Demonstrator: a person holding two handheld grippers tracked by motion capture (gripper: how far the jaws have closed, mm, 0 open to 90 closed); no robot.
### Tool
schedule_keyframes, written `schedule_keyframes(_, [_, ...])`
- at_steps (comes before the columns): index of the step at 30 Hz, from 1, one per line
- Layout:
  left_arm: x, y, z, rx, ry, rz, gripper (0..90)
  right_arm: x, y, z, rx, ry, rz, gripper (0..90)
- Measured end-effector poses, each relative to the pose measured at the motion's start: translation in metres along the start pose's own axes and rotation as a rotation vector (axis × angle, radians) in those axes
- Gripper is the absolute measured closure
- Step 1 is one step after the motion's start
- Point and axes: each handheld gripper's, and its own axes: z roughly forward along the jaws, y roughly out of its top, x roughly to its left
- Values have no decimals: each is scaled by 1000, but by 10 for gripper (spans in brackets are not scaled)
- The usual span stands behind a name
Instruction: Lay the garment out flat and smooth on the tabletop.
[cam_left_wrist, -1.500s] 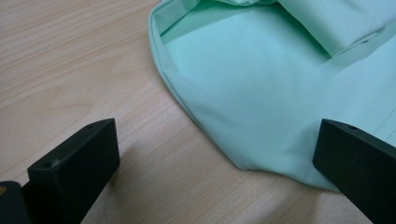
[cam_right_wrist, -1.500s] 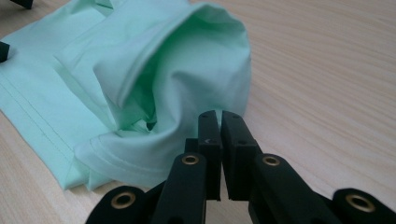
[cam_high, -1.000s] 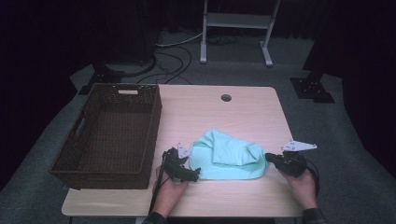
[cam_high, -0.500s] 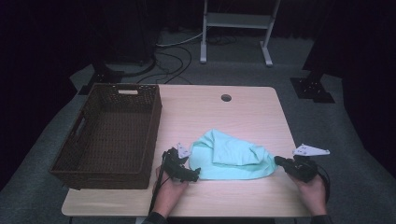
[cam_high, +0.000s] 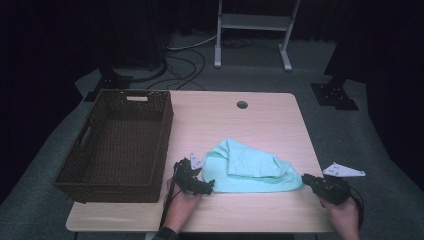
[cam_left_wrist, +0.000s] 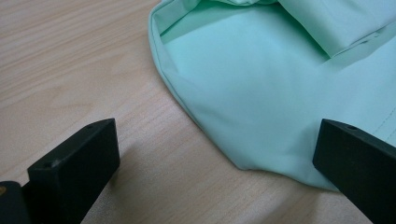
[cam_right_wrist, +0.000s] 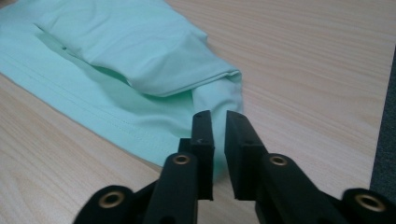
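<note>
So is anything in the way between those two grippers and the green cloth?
Nothing visible. The left gripper sits open at the cloth's near-left edge, bare table under it. The right gripper is at the cloth's right end, its jaws just parting, a narrow gap between them.

The right claw (cam_right_wrist: 217, 122), jaws just parting to a narrow gap, points at the mint-green cloth's (cam_right_wrist: 116, 60) corner on the wooden table (cam_right_wrist: 303, 60).

A light wooden table (cam_high: 260, 120) stands on grey carpet (cam_high: 345, 135); a white metal frame (cam_high: 252, 30) seemingly fronts dark surroundings.
</note>
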Motion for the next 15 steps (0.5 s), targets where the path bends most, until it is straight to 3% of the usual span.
schedule_keyframes(9, [0,0,0,0,0,0,0,0,3,6,-32,-3,13,473])
schedule_keyframes(12, [0,0,0,0,0,0,0,2,4,9,-40,-1,5,310])
schedule_keyframes(15, [0,0,0,0,-1,-1,0,4,4,15,-32,-4,-8,91])
